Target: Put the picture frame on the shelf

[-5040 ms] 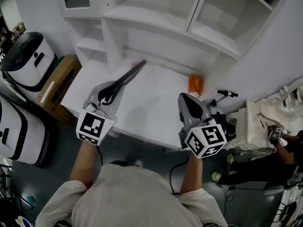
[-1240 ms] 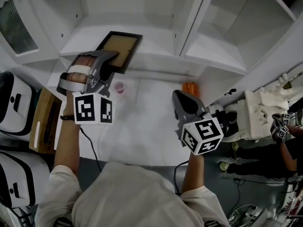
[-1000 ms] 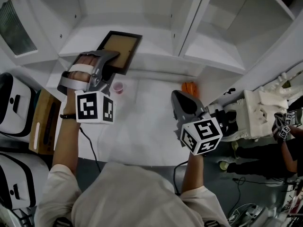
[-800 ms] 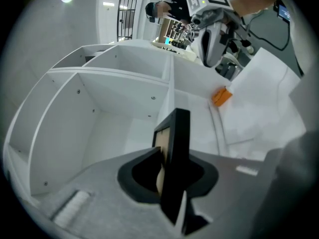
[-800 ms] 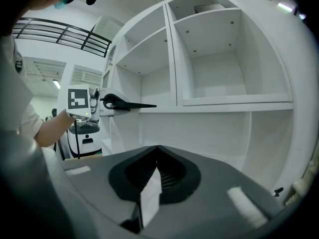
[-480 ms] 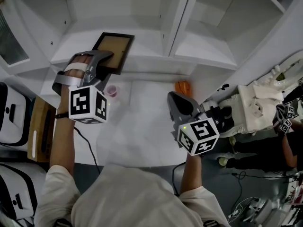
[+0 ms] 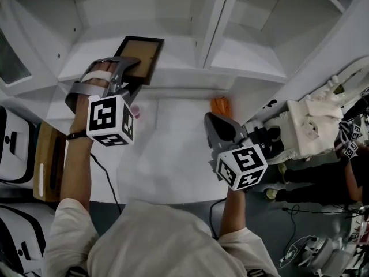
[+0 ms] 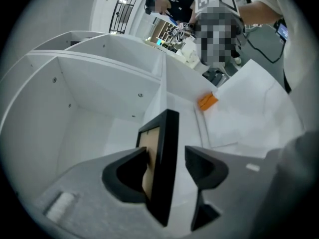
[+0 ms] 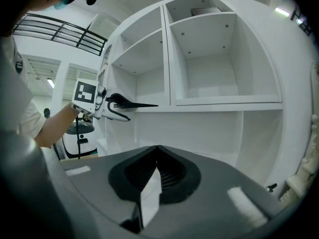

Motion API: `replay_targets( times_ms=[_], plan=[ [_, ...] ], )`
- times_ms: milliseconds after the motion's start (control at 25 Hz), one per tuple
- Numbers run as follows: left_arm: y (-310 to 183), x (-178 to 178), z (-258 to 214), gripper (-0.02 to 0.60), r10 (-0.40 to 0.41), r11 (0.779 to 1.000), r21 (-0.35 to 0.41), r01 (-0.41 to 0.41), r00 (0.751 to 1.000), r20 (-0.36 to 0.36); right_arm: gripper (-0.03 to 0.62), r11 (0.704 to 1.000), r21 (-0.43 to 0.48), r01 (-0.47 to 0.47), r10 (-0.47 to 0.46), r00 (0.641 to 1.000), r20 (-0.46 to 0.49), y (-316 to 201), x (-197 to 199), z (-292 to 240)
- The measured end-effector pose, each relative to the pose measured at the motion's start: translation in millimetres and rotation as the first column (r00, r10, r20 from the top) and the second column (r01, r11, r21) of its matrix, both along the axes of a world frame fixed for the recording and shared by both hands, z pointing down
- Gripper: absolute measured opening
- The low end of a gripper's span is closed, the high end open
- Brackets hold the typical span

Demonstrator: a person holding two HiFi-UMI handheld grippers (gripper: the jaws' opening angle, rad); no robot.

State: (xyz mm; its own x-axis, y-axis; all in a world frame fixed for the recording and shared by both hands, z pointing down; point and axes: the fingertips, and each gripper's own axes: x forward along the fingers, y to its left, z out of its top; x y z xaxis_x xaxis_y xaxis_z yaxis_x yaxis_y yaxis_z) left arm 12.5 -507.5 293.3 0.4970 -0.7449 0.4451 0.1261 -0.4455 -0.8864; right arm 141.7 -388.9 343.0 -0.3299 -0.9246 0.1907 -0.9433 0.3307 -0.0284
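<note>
Placement inspection: the picture frame point(image 7: 140, 56) lies flat in the left bay of the shelf point(image 7: 184, 62), with its near edge at the shelf's front lip. The left gripper point(image 7: 131, 69) is at that lip with the frame's near edge between its jaws. The jaws have just been opening and now stand moderately apart. In the left gripper view one jaw stands clear of the black rim with a visible gap, and the other sits close against the frame's pale face. The frame is therefore judged released and carried by the shelf. The right gripper point(image 7: 218, 126) idles below and to the right of the shelf, over the table point(image 7: 173, 154), its jaws closed together on nothing. The step in hand is judged to be release and withdrawal. To do it well, widen the jaws until both are clear, then draw straight back from the shelf along the frame's plane without lifting or twisting. A dragging pad could pull the frame off the lip. Limits of view: the left gripper covers the frame's near edge, so any overhang past the lip cannot be told. Whether the closer jaw touches the frame cannot be told either. Below the shelf, a small pink thing point(image 7: 136, 112) is half hidden behind the gripper's marker cube point(image 7: 109, 120). An orange object point(image 7: 219, 105), also below the shelf, is too small to identify.
</note>
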Motion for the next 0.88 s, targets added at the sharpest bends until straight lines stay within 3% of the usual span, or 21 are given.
replay_targets(
  times_ms=[240,520,880],
  plan=[
    [-8,5,11,0.337,-0.001,0.997,-0.075,0.005,0.999,0.053,0.005,1.000,-0.001,-0.017,0.017,1.000,0.000,0,1,0],
    [-18,12,13,0.344,-0.010,0.992,-0.123,0.020,0.996,0.084,0.005,0.999,-0.007,-0.032,0.032,0.999,0.005,0,4,2],
    [-31,19,13,0.344,-0.020,0.990,-0.135,0.028,0.998,0.063,0.006,1.000,-0.006,-0.024,0.024,1.000,-0.001,-2,-1,0]
  ],
)
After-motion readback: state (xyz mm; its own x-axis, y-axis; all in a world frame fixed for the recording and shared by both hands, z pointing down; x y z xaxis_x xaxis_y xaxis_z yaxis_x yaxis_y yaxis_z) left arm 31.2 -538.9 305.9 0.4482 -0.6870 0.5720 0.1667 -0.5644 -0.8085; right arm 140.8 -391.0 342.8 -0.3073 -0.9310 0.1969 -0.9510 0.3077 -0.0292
